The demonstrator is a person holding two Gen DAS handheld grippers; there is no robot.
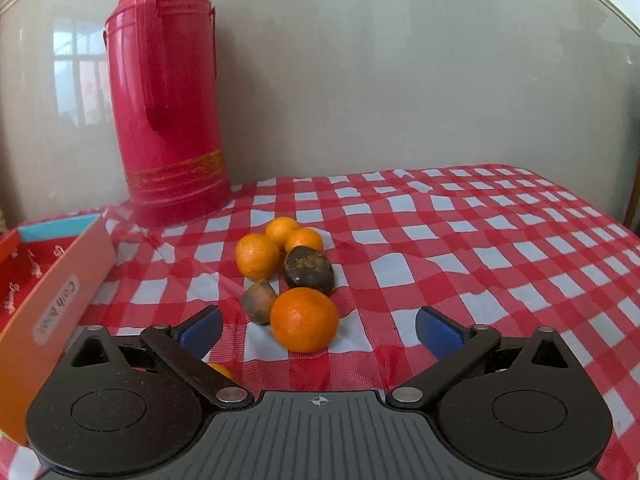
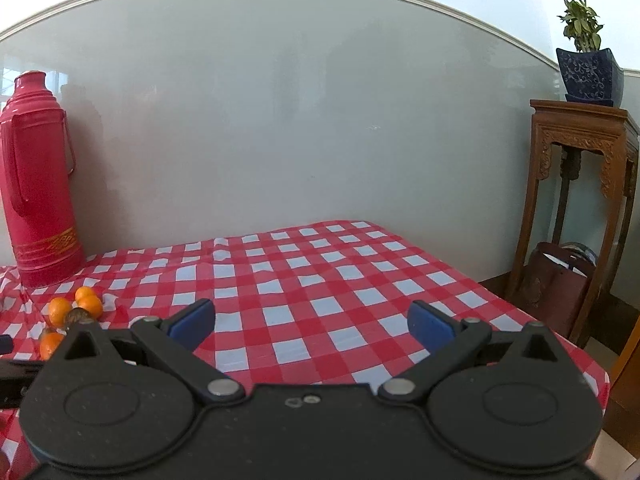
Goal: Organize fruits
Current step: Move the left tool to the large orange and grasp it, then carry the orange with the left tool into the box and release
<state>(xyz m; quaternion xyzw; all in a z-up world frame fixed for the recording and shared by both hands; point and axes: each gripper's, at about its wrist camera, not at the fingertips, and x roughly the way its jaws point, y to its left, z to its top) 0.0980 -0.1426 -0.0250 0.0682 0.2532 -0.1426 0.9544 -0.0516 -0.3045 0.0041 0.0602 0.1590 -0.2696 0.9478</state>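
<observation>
Open cloth right; box, thermos left.

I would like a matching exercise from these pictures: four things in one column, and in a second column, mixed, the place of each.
Things:
1. thermos
2. box
3. nearest orange
4. potted plant

Places:
A. on the wooden stand beside the table
B. between the open fingers of the left gripper, not gripped
C. upright at the back of the checked cloth, near the wall
D. at the left edge of the left wrist view, open on top

Pairs: 1-C, 2-D, 3-B, 4-A
</observation>
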